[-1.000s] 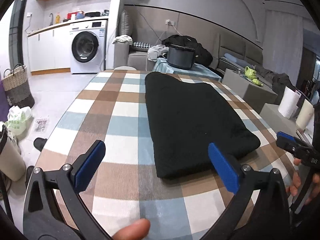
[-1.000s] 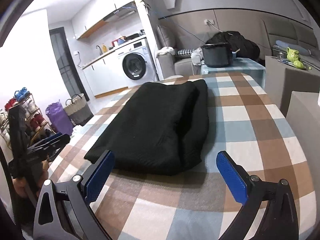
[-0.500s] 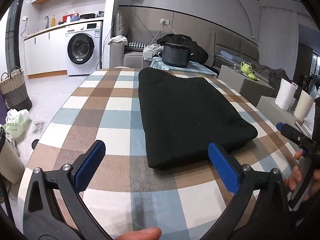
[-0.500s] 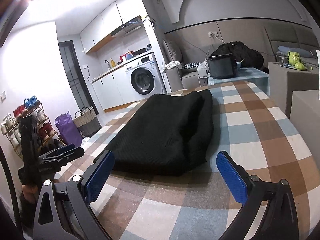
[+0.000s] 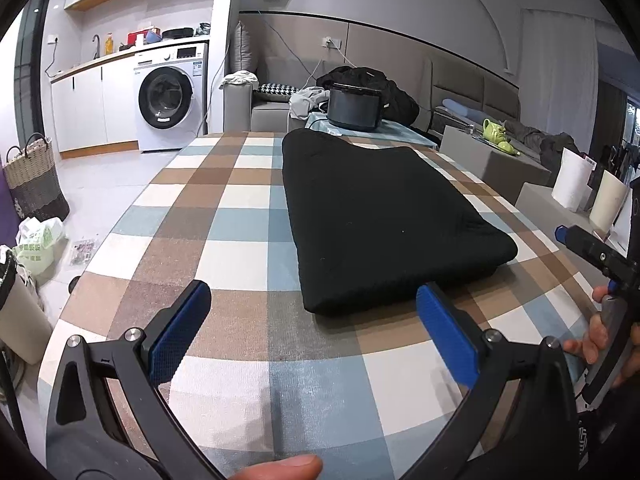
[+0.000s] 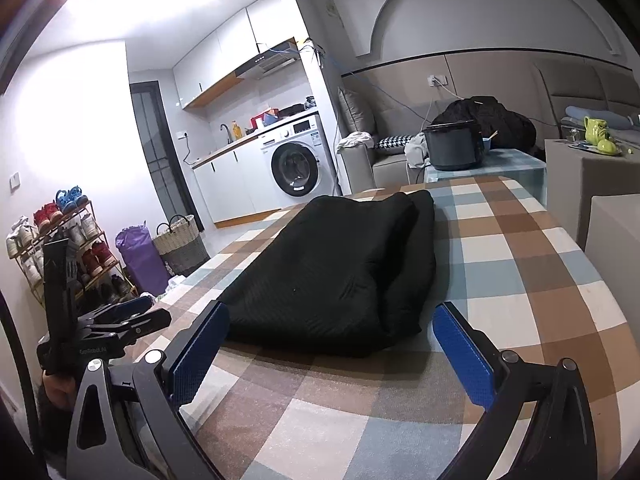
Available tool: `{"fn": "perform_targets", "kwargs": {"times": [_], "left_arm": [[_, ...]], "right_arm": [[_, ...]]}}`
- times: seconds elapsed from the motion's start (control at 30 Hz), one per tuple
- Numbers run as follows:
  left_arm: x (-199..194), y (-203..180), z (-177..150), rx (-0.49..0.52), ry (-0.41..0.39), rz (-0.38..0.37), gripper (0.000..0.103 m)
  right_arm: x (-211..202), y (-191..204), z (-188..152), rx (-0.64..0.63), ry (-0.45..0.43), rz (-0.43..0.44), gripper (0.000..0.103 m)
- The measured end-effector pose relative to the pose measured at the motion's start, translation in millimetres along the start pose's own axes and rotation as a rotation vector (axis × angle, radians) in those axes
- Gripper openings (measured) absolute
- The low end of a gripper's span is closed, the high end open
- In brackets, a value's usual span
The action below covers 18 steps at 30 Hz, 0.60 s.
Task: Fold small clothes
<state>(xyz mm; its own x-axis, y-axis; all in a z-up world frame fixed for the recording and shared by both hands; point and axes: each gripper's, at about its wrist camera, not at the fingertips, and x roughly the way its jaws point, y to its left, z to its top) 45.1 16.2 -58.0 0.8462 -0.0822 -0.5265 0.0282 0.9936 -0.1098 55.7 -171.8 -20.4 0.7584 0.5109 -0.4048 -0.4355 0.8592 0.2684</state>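
Room: open living space, with white kitchen cabinets, a washing machine (image 5: 170, 106) and a grey sofa (image 5: 472, 96) along the far wall.
Worktop (image 5: 224, 216): covered by a checked cloth of brown, blue and white squares; it fills the lower part of both wrist views.
Black garment (image 5: 376, 216): folded into a long thick rectangle, lying flat on the worktop, lengthwise away from both cameras, its near edge just beyond the blue pads.
Change from earlier: both cameras now sit lower and tilted further up, so more wall and ceiling show in the right wrist view; the garment lies as it did.
Left gripper (image 5: 312, 324): jaws spread wide, holding nothing, hovering above the cloth short of the garment's near left corner.
Right gripper (image 6: 328, 340): jaws spread wide, empty, facing the garment's near right end.
Black pot (image 5: 354, 106): on a low table past the worktop's far end.
Woven basket (image 6: 182, 244): on the floor beside a purple bag (image 6: 140, 254).
Shoe rack (image 6: 60, 240): against the left wall.
Person: fingers (image 5: 588, 342) wrap the right gripper's handle.
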Motion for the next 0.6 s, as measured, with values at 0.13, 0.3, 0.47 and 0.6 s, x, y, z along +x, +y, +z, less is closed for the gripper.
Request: {"fn": "perform_targets", "kwargs": {"times": [0.13,0.3,0.47,0.6], "left_arm": [[-0.5,2.6,-0.9,-0.008,0.005,-0.004,0.102],[-1.8,4.9,-0.8,-0.016,-0.001,-0.005,0.102],[-1.1,5.1,-0.6,-0.012,-0.001,-0.006,0.102],[-0.6,5.3,-0.7,-0.014,0.003,-0.008,0.102]], "right_arm": [[0.0,-1.1,-0.8,0.005,-0.004,0.002,0.103],[0.9,-6.3,-3.0,0.033,-0.002,0.001,0.103],[0.2,-7.7,-3.7,0.045,-0.002,0.001,0.103],[0.5,-7.3,-3.7,0.042,-0.001,-0.003,0.103]]}}
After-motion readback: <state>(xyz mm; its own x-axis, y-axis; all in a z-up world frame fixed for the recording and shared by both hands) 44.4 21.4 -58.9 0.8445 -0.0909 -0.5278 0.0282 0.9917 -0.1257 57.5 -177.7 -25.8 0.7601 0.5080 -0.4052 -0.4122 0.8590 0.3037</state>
